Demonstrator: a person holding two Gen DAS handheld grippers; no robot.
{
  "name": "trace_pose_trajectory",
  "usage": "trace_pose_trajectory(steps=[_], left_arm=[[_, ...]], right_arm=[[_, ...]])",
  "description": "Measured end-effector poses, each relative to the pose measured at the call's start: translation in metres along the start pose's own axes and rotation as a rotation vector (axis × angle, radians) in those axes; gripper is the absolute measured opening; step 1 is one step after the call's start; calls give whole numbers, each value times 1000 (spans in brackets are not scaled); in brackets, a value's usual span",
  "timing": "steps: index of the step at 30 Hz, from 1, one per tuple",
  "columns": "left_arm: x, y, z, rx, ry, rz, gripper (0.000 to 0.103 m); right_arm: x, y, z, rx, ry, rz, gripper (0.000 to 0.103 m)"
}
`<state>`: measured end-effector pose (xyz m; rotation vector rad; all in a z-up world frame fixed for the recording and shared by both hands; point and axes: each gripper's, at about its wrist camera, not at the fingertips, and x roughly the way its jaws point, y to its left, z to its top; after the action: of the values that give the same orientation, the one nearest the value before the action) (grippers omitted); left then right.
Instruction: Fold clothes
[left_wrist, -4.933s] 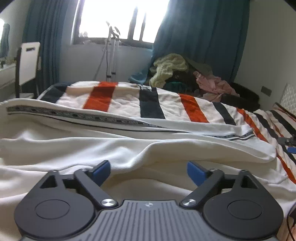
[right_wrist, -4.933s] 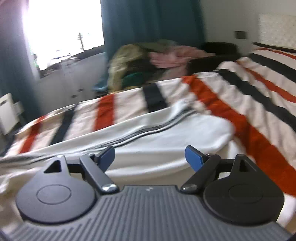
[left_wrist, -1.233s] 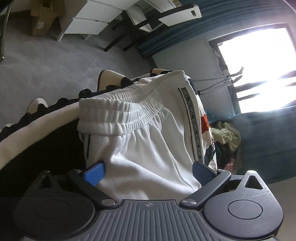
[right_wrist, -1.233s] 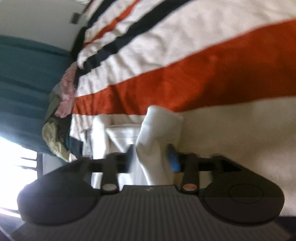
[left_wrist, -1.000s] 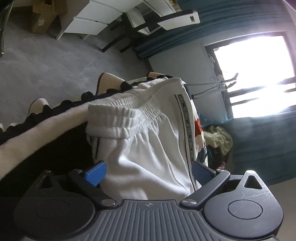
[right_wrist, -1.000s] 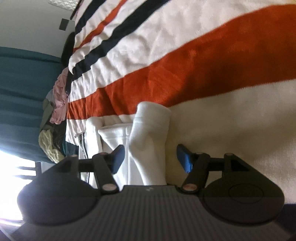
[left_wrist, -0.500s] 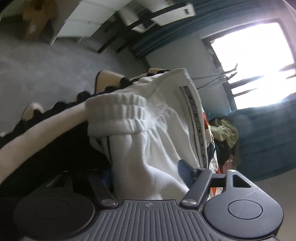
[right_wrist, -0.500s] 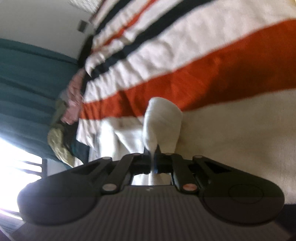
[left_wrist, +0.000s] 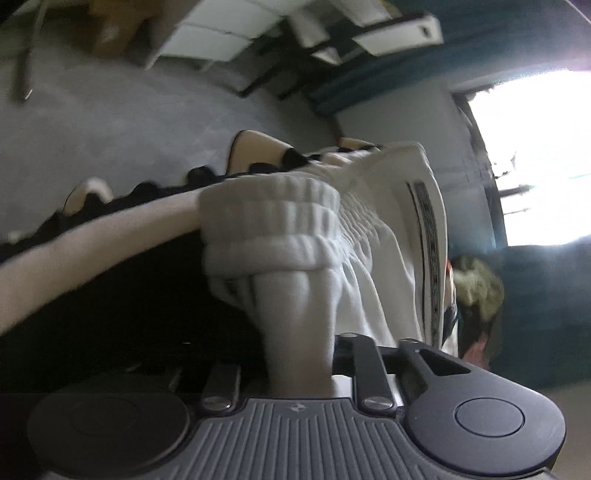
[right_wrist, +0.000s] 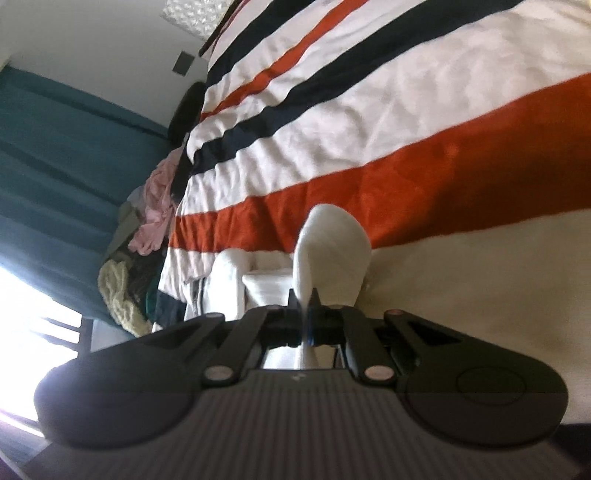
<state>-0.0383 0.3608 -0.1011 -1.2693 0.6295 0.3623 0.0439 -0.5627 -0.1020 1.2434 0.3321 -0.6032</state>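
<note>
White track pants (left_wrist: 376, 236) with a dark patterned side stripe lie on the striped bed. My left gripper (left_wrist: 295, 354) is shut on a bunch of cloth just below their elastic waistband (left_wrist: 269, 221), which is pulled up toward the camera. My right gripper (right_wrist: 303, 314) is shut on the pants' other end, a rounded white fold (right_wrist: 332, 251) that stands up from the bed. Both views are rolled sideways.
The bed cover (right_wrist: 406, 122) has white, orange and black stripes. A heap of clothes (right_wrist: 147, 221) lies by the teal curtain (right_wrist: 55, 155) at the window. Grey carpet (left_wrist: 110, 122) and white furniture (left_wrist: 229, 33) lie beyond the bed's edge.
Both grippers were open around the cloth a second ago. Both have closed on the pants, and the left now bunches and lifts the waistband.
</note>
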Motion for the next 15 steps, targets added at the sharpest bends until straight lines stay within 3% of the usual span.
trace_pose_trajectory(steps=[4, 8, 15], left_arm=[[-21, -16, -5, 39, -60, -65, 10], [-50, -33, -11, 84, -106, -190, 10], [-53, -61, 1, 86, -130, -276, 9]], right_arm=[[-14, -1, 5, 19, -52, 23, 5], [-34, 5, 12, 17, -86, 66, 5], [-26, 65, 26, -62, -131, 112, 5]])
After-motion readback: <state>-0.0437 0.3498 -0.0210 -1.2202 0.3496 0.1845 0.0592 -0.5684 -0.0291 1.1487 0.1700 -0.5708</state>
